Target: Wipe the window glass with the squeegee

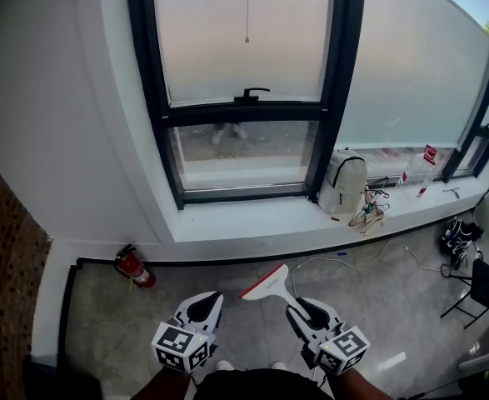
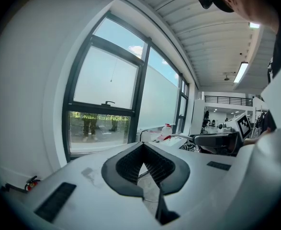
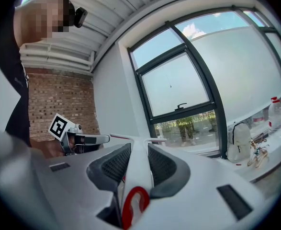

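Right gripper [image 1: 301, 309] jaws pinch the squeegee [image 1: 269, 283] by its white handle, its blade largely hidden behind them in the right gripper view, well short of the window glass [image 1: 244, 36]; left gripper [image 1: 204, 305] jaws pressed together, empty.

Counts:
- grippers: 2, left gripper [image 1: 201, 308] and right gripper [image 1: 301, 313]
- marker cubes [image 1: 182, 348]: 2, one per gripper
- squeegee [image 1: 271, 283]: 1
- fire extinguisher [image 1: 132, 267]: 1, red
- backpack [image 1: 343, 182]: 1, white
- plastic bottle [image 1: 416, 172]: 1 for sure; anything else next to it is too small to count
- window handle [image 1: 251, 95]: 1
- pull cord [image 1: 246, 7]: 1
- black folding chair [image 1: 480, 283]: 1
- loose white cable [image 1: 369, 255]: 1
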The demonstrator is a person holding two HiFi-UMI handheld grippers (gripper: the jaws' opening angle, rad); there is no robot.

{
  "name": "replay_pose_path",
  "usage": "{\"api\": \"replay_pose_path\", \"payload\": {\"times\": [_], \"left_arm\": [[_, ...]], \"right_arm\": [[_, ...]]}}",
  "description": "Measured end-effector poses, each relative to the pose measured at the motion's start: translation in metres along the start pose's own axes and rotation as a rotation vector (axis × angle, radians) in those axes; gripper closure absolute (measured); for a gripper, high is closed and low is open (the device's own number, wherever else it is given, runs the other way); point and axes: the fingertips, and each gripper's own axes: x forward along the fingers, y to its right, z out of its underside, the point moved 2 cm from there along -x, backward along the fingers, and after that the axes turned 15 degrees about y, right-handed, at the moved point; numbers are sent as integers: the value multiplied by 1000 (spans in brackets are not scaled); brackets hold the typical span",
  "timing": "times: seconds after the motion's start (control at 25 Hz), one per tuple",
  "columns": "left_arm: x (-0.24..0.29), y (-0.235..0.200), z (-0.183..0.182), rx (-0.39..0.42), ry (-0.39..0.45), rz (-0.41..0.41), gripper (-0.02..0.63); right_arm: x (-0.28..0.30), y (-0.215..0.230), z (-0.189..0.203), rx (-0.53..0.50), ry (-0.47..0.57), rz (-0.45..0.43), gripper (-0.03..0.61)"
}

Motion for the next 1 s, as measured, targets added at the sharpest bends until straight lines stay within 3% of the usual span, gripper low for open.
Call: {"api": "replay_pose_path", "payload": {"times": [0.24,1.0], "left_arm": [[-4,-11,3,-12,-5,-4,612],[-55,-102,4,-10,-34,16,612]], "right_arm": [[9,-5,3,-9,-2,2,476],[80,-59,35,-38,-34,34,476]]}}
